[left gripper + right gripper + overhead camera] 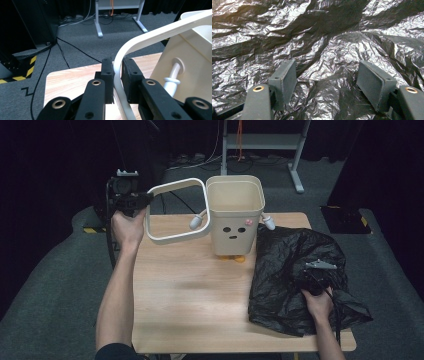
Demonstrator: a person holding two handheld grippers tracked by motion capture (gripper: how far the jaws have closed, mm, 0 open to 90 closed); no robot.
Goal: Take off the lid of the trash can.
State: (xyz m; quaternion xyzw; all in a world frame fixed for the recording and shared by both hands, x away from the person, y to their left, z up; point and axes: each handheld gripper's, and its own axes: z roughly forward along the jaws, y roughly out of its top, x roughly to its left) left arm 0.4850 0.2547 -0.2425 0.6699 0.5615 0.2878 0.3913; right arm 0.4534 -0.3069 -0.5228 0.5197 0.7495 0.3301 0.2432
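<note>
A cream bin (235, 215) with a drawn face stands at the table's far middle. Its square cream rim ring (175, 212) is swung out to the bin's left, still hinged at the bin's side. My left gripper (142, 199) is shut on the ring's far left corner; in the left gripper view the ring (150, 35) passes between the pads of that gripper (117, 80). A crumpled black plastic bag (295, 275) lies on the table's right side. My right gripper (316, 272) rests on it, jaws open (327, 85) over the bag's folds (324, 45).
The wooden table (190, 290) has bare room in its middle and near left. Beyond it lie grey carpet, floor cables (62, 52) and a white desk frame (295, 165). Yellow-black tape (92, 229) marks the floor at the left.
</note>
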